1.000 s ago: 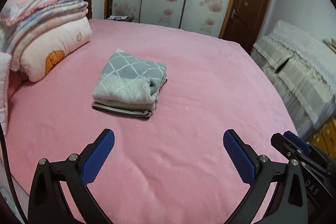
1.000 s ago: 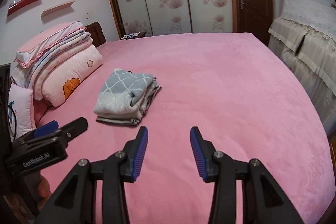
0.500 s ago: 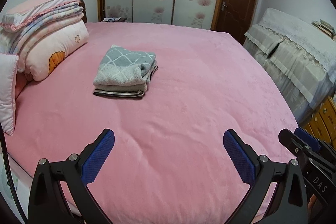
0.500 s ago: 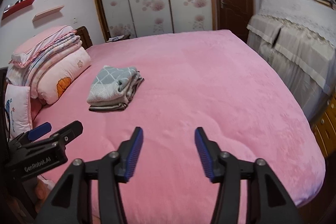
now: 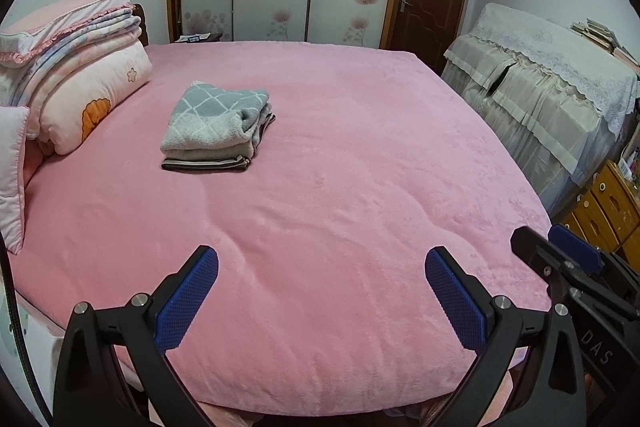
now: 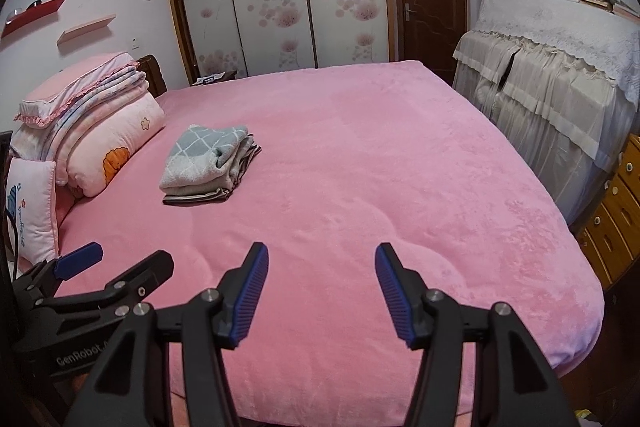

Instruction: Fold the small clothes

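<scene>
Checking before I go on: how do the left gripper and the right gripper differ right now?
The left gripper stands wider open than the right gripper. The left gripper's pads face the camera broadly, showing a dotted texture; the right gripper's pads show edge-on, ribbed. Both are empty, both hang over the near edge of the pink bed, well short of the folded clothes stack.

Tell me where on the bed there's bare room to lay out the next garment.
The pink bedspread is bare from the folded clothes stack across to its edge by the draped furniture, and down to both grippers. The stacked quilts crowd the head end beside the stack.
</scene>
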